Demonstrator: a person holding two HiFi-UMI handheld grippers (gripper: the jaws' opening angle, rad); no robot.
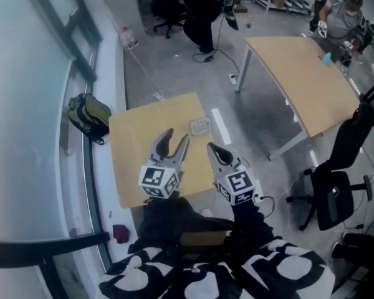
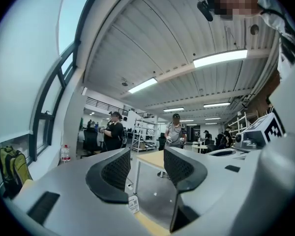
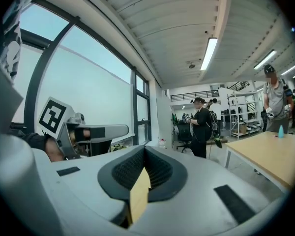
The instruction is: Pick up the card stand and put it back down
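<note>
The card stand (image 1: 201, 126), a small clear panel, stands on the small wooden table (image 1: 137, 142) near its far right corner. My left gripper (image 1: 178, 136) hovers just short of it, open, with nothing between its fingers. In the left gripper view the jaws (image 2: 146, 156) stand apart, and a clear panel with a small white tag (image 2: 133, 204) shows low between them, untouched. My right gripper (image 1: 212, 148) hangs beside the left one over the table's right edge. Its jaws (image 3: 144, 151) are shut and hold nothing.
A green backpack (image 1: 87, 114) lies by the window wall on the left, a bottle (image 1: 128, 38) farther along it. A larger wooden table (image 1: 299, 73) and a black office chair (image 1: 336, 185) stand to the right. People work at the far end of the room.
</note>
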